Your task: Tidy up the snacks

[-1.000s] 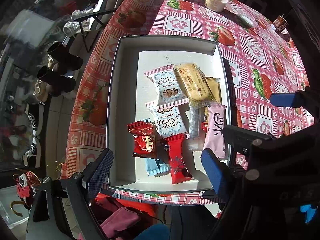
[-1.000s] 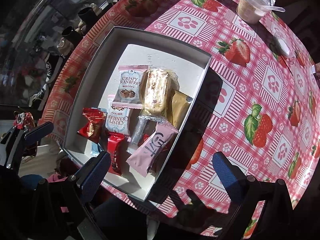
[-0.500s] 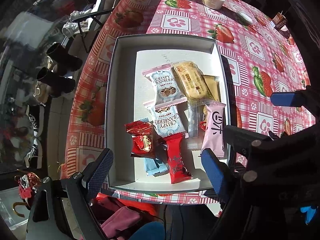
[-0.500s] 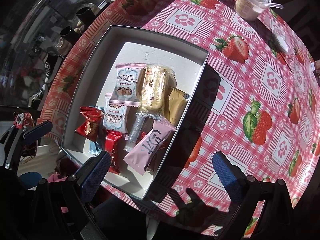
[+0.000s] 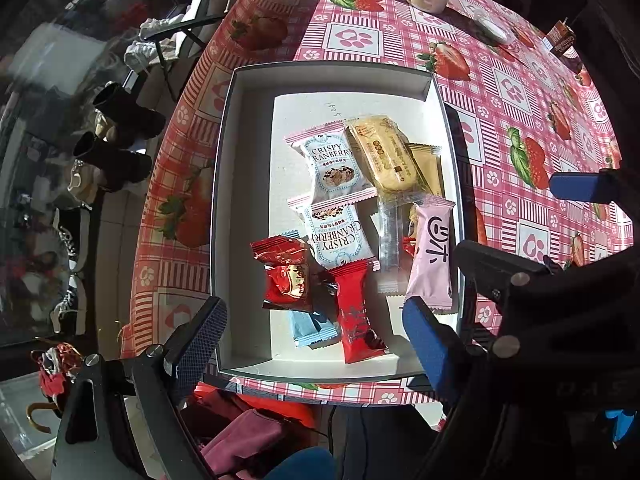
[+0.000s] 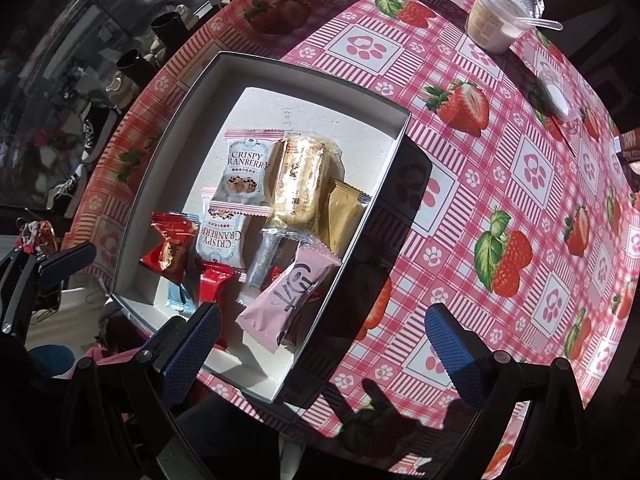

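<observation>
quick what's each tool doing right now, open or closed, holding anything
Left tool: open, holding nothing, above the near end of the white box.
Right tool: open, holding nothing, above the box's right wall.

the left gripper [image 5: 316, 338], a black frame carrying two fingers faced with blue textured pads, is held with its jaws spread wide and nothing between them. one pad [image 5: 200, 330] points up and inward from the lower left of its own view, the other pad [image 5: 434, 346] rises at the lower right. the right gripper [image 6: 320, 344], of the same black and blue build, is likewise spread wide and holds nothing. in the left wrist view its black body crosses the right side, with one blue finger [image 5: 580, 187] reaching sideways. in the right wrist view the left gripper's finger [image 6: 66, 258] shows at the left edge.
</observation>
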Tool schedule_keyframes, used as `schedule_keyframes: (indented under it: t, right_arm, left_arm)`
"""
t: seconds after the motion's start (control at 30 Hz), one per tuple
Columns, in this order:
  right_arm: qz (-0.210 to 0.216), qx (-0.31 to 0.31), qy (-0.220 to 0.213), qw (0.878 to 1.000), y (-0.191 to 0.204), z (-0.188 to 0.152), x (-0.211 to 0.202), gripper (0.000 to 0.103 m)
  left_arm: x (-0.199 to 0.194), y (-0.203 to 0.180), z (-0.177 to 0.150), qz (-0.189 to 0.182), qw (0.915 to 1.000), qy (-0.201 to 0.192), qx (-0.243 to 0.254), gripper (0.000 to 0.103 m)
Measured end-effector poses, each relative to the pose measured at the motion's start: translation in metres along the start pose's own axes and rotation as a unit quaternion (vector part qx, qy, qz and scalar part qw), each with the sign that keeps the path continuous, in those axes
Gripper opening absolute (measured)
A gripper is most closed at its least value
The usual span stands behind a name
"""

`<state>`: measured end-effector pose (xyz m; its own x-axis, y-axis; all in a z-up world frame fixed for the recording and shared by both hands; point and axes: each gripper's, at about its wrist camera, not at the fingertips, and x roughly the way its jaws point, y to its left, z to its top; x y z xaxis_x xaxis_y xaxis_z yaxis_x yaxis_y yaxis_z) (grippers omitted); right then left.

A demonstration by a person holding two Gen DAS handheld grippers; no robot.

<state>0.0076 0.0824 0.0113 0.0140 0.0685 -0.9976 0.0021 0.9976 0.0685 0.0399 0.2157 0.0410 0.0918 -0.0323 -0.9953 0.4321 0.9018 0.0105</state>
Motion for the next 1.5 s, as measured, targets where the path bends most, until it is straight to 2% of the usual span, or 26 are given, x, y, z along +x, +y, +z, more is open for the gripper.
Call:
schedule_keyframes:
  t: [0.43,1.5]
  right_arm:
    - [-0.022,-0.023,-0.018,0.999,0.0056,0.0004,-0.0044,0.102]
    - [-0.029,-0.034,-0.022,0.999,0.0086,0.0005,-0.0036,0.102]
  left_arm:
    - [0.0015,0.0005,0.0003,0.000,1.0000,0.003,-0.003,0.092]
    - [0.0039,0.0005,0.0019,0.003,1.0000,0.008,0.000,0.092]
